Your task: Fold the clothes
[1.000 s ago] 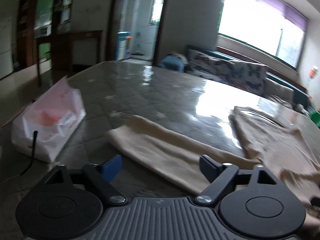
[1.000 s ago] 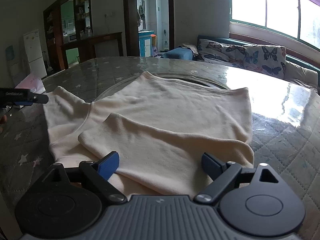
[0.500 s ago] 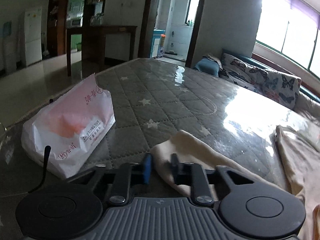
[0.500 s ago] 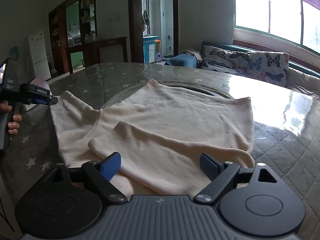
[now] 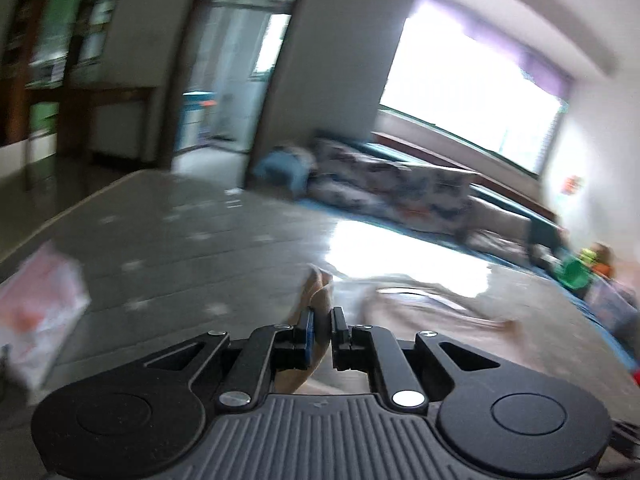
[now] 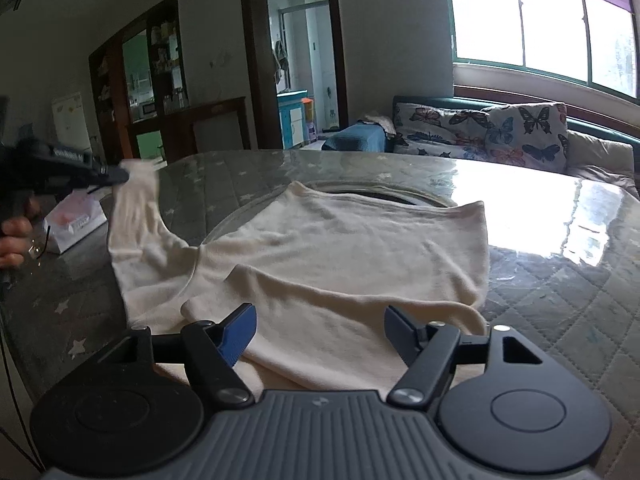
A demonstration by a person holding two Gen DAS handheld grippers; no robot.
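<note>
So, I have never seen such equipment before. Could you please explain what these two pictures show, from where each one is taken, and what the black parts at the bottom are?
There is no robot here. A person holds one hand tool in each hand, and each tool has two fingers and a wide-angle camera looking forward along them.

The blurred picture comes from the left gripper. It is shut on the end of a sleeve of the cream shirt. The right-hand view shows this same tool at its left edge, holding the sleeve up off the surface, with the person's hand behind it.

The sharper picture comes from the right gripper. Its jaws have just been closing but are open, with the shirt's folded edge below them.

The shirt lies on a quilted, star-patterned surface. A white bag lies there too.
</note>
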